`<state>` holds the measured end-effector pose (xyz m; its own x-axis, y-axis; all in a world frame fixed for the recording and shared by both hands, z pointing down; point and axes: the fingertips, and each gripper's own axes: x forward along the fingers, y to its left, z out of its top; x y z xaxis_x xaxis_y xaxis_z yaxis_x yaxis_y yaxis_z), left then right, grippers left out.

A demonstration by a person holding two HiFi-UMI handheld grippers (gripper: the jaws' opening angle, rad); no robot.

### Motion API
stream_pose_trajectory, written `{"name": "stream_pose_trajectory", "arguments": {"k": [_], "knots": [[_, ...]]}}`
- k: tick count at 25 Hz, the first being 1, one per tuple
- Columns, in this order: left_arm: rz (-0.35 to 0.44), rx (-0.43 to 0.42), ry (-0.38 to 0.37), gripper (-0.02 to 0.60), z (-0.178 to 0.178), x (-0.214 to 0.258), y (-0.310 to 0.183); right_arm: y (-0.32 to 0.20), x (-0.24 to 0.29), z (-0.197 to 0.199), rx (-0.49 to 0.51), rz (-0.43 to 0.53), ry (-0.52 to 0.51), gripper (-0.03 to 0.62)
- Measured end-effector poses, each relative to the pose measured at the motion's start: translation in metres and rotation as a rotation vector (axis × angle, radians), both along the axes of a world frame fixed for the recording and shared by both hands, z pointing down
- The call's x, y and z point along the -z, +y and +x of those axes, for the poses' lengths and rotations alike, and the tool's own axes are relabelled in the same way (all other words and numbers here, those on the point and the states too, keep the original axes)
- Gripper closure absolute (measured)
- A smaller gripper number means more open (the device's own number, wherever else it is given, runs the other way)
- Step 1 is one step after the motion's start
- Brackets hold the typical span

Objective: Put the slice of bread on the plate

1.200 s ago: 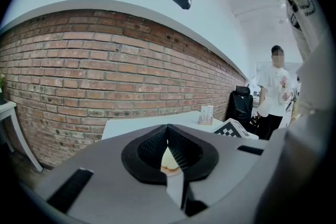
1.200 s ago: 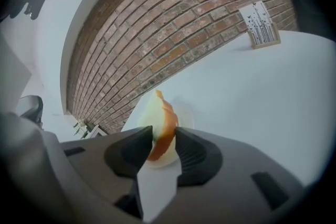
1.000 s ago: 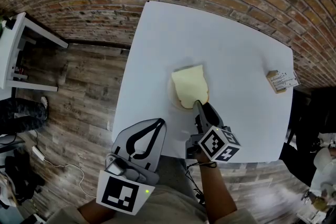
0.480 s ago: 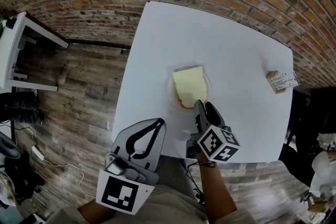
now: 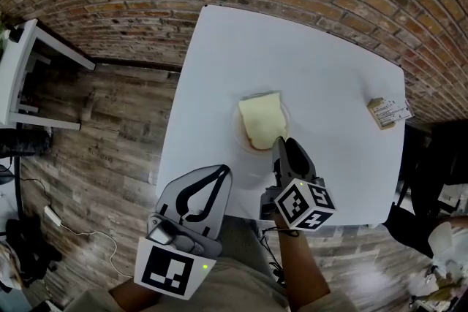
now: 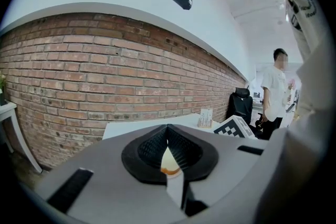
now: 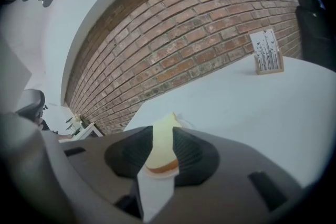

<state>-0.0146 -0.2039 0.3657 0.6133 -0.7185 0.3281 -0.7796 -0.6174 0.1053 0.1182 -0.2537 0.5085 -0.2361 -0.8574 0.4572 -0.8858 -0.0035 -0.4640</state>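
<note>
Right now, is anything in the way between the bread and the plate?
No, nothing visible is in the way. The bread already lies on the plate, whose rim peeks out around it. The only other thing on the table is a small card, far off near the right edge.

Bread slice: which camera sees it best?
The head view. It looks down on the whole bread slice lying on the plate. The right gripper view catches only a narrow strip of it, and the left gripper view just a tiny sliver.
</note>
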Motion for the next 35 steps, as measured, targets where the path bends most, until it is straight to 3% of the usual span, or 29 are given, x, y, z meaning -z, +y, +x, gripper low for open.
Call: {"name": "stream_pose_trajectory", "arguments": {"k": [13, 35], "knots": [[0.046, -0.003, 0.029, 0.572, 0.002, 0.021, 0.012, 0.013, 0.06, 0.002, 0.006, 0.162, 0.123, 0.584], [0.156, -0.057, 0.067, 0.572, 0.003, 0.064, 0.049, 0.082, 0.203, -0.037, 0.086, 0.491, 0.327, 0.586]]}}
